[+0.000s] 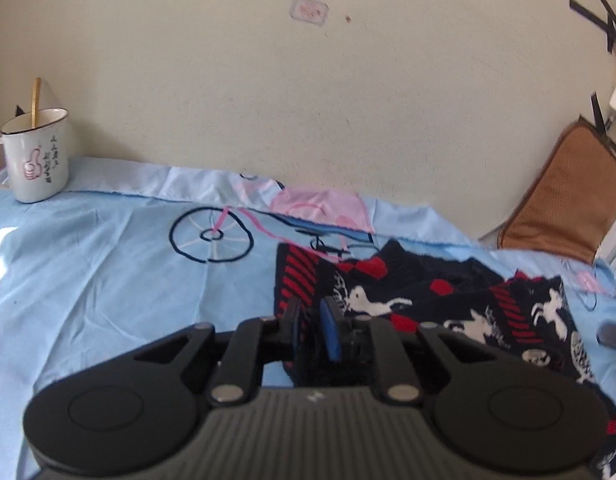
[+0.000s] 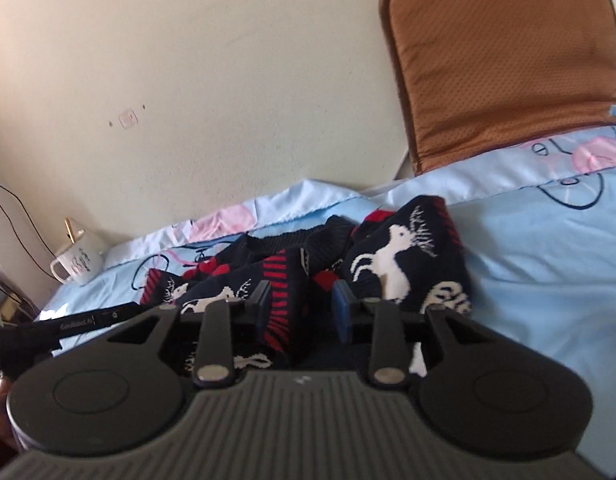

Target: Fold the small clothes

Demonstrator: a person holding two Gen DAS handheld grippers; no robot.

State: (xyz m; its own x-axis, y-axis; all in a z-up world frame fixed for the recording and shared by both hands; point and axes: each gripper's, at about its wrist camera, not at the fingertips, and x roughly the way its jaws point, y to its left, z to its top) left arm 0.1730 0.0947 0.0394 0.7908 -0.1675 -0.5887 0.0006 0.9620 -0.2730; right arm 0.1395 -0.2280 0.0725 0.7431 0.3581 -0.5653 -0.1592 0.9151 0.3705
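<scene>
Your sweater (image 1: 407, 292) is chunky ribbed knit, matt. Sheet (image 1: 88, 260) under it: thin smooth woven cloth, creased. Mug (image 1: 38, 156) looks glossy enamel or ceramic. Cushion (image 2: 503, 64) is perforated mesh fabric. Gripper bodies: matt black plastic, ribbed, shiny metal pins.

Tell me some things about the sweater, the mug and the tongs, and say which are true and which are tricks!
1. The sweater is dark with red stripes and white deer. True.
2. The mug lies tipped over on the sheet. False: it stands upright, with a stick in it.
3. The left tongs are shut on the sweater. True: dark knit sits pinched between the blue pads.
4. The sweater is folded into a neat square. False: it lies bunched and rumpled.
5. A brown cushion leans against the wall. True.
6. The right tongs point at bare sheet. False: a striped part of the sweater lies between them.
</scene>
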